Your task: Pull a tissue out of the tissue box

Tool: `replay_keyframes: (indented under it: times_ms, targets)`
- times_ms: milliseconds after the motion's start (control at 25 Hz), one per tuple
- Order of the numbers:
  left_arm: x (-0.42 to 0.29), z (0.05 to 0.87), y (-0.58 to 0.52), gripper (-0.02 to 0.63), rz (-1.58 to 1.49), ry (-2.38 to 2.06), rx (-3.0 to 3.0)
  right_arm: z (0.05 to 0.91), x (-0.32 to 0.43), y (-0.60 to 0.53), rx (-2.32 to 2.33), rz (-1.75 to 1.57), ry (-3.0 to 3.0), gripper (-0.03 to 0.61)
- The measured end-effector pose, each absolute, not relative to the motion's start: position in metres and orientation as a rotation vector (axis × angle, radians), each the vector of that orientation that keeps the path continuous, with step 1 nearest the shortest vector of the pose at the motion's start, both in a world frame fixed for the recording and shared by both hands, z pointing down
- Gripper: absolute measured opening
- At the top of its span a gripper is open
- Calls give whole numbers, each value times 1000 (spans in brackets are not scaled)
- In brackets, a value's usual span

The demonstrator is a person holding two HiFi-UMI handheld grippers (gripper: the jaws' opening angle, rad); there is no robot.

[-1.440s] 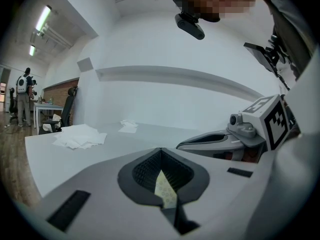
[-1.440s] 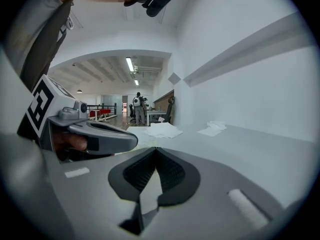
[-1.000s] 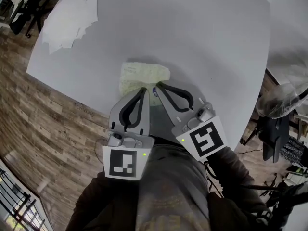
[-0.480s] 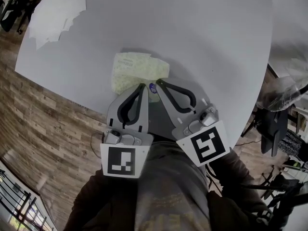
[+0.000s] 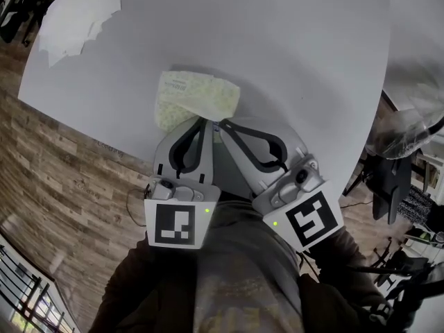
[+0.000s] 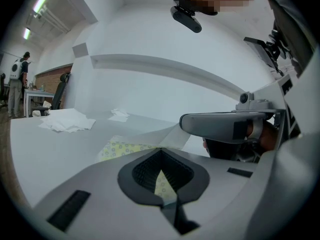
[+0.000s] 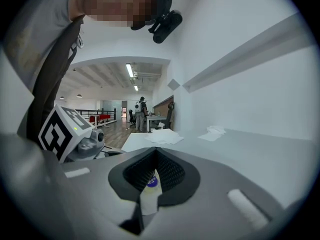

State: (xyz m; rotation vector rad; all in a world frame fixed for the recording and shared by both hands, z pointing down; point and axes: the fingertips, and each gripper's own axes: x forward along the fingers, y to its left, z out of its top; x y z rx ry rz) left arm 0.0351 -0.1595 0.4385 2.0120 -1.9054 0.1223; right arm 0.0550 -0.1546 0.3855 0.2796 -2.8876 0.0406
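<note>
Here, at the far left corner of the white table (image 5: 291, 40), a pile of loose tissues (image 5: 76, 12) is seen, well apart from everything else. Nearer to the table edge, the tissue box (image 5: 196, 96) is laid flat; it is a soft pack with a yellow-green pattern.

The left gripper (image 5: 200, 121) is brought to the near side of the tissue box and touches it. In the left gripper view, its jaws are pressed together at the tips, and the patterned wrapping of the tissue box (image 6: 162, 184) is clamped between the dark pads.

Just beside it, the right gripper (image 5: 223, 125) is placed at the same near side of the box. In the right gripper view, the jaws of this gripper (image 7: 155, 156) are clenched on a white strip with a round blue label (image 7: 151, 182). Whether this strip is a tissue or a flap of the pack cannot be told.
</note>
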Motion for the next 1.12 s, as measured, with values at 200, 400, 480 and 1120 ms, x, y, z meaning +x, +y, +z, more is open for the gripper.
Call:
replay_keyframes:
  times_ms: [200, 400, 480, 1120]
  targets:
    - [35, 424, -159, -2, 113, -1919, 2005, 366, 54, -151, 267, 53, -2886, 2]
    - [32, 376, -159, -2, 93, -1956, 2032, 315, 55, -150, 279, 47, -2921, 2]
    - [31, 349, -157, -2, 75, -1987, 2049, 285, 56, -149, 286, 41, -2955, 2]
    - [72, 169, -87, -2, -60, -2282, 2100, 111, 115, -96, 301, -121, -3165, 3]
